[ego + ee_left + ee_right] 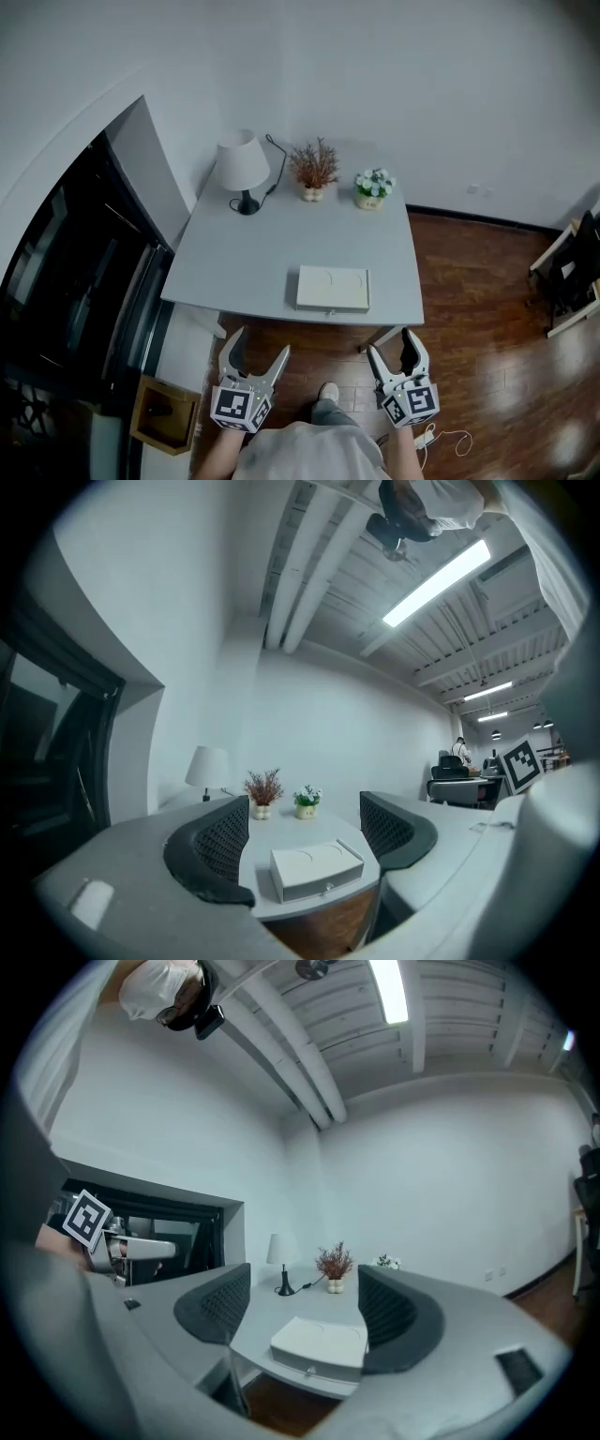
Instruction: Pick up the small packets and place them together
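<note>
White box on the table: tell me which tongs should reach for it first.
Right, narrowly: both are open, but the right tongs sit just below a near corner of the white box, the left tongs slightly further off.

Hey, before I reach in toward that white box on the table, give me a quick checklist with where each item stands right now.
1. Left gripper empty, jaws apart: ok.
2. Right gripper empty, jaws apart: ok.
3. Grippers over the table: not ok, both sit short of its near edge, above the floor.
4. Path to the white box free: ok; the lamp and two flower pots stand at the far edge, apart from it.
5. Small packets in sight: not ok, none show on the table.
6. Packets inside the box: cannot tell, it looks closed.
</note>
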Available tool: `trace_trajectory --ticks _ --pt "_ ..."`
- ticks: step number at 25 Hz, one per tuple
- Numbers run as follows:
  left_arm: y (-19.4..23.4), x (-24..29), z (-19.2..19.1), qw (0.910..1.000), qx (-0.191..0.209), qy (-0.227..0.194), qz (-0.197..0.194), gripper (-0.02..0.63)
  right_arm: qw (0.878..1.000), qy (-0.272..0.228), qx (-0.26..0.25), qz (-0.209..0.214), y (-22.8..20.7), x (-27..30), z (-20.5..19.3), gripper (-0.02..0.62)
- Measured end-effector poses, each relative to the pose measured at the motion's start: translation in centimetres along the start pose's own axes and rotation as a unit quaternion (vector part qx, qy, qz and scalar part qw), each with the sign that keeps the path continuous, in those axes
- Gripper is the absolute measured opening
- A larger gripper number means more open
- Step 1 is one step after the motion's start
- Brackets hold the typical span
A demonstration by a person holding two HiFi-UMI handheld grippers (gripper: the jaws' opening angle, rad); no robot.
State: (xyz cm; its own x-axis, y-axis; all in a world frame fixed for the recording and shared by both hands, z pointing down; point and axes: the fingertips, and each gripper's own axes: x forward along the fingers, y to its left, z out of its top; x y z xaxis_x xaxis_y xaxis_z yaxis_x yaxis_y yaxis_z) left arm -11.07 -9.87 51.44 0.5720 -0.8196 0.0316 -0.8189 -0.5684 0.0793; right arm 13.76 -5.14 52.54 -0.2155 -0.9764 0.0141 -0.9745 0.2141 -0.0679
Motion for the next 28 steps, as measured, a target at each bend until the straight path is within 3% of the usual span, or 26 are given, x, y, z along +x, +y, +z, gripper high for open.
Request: trace_trajectory --ticks 5,10,23,28 --pt "-0.5 5.9 1.7 0.9996 0.011 -0.020 0.016 0.354 1.000 -0.017 -0.019 0.012 -4.7 4.5 2.0 0.359" --pt "-1.6 9.9 1.9 0.9995 0.016 -0.024 0.014 0.354 0.999 -0.023 -0.022 0.024 -6.7 7.4 3.0 0.357" --pt "3.1 12.6 2.9 0.9998 0.013 -0.013 -0.007 0.354 1.000 0.013 0.006 0.023 -2.8 11.3 0.5 0.357" --pt "3.4 12.9 2.8 0.9997 0.020 -0.011 -0.012 0.354 0.998 0.066 0.013 0.001 -3.4 12.3 -3.7 0.351"
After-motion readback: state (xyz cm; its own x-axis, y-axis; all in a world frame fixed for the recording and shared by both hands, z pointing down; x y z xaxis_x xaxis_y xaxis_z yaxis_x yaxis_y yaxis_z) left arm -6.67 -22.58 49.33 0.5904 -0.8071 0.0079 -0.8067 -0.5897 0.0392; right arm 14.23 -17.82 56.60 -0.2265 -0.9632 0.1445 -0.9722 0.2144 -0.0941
